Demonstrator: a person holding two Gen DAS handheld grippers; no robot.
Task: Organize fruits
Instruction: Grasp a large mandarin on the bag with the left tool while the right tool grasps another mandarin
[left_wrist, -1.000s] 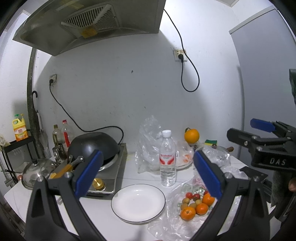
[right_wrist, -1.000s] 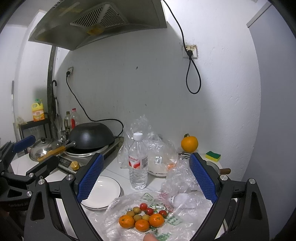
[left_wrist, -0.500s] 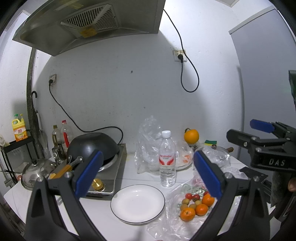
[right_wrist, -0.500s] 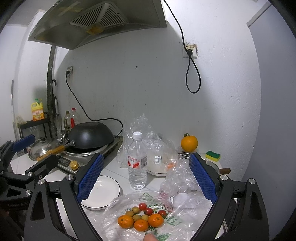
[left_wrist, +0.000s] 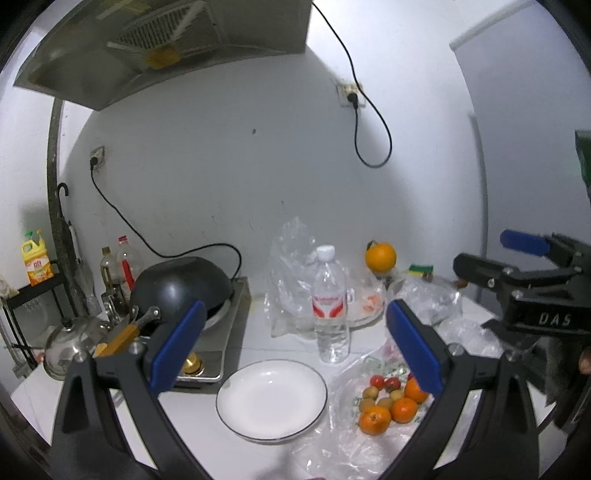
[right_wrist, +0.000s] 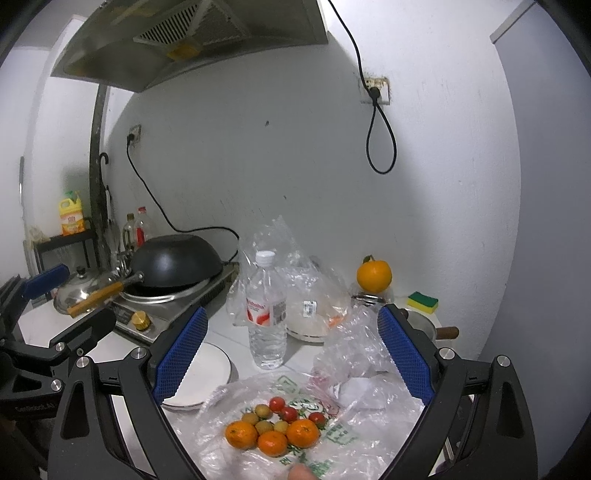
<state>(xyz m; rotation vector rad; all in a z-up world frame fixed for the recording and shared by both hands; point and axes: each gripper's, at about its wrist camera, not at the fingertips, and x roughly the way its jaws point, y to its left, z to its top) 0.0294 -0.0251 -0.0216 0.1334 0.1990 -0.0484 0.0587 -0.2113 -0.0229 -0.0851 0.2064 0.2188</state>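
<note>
Blue-padded, the left gripper (left_wrist: 293, 347) hangs level above the counter with its jaws spread wide and nothing between them; the white plate (left_wrist: 271, 400) lies just below and ahead of it. The right gripper (right_wrist: 291, 354) hangs likewise level, jaws wide and bare; the small oranges (right_wrist: 273, 435), cherry tomatoes (right_wrist: 288, 410) and brown fruits lie on a plastic bag (right_wrist: 332, 443) directly beneath its fingers, a water bottle (right_wrist: 266, 314) upright just ahead.

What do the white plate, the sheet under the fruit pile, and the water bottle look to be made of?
White plate: likely glazed ceramic, glossy with a thin dark rim line. Sheet under the fruit: thin clear plastic bag, crinkled, with green print. Water bottle: clear plastic, ribbed, with a white cap.
</note>
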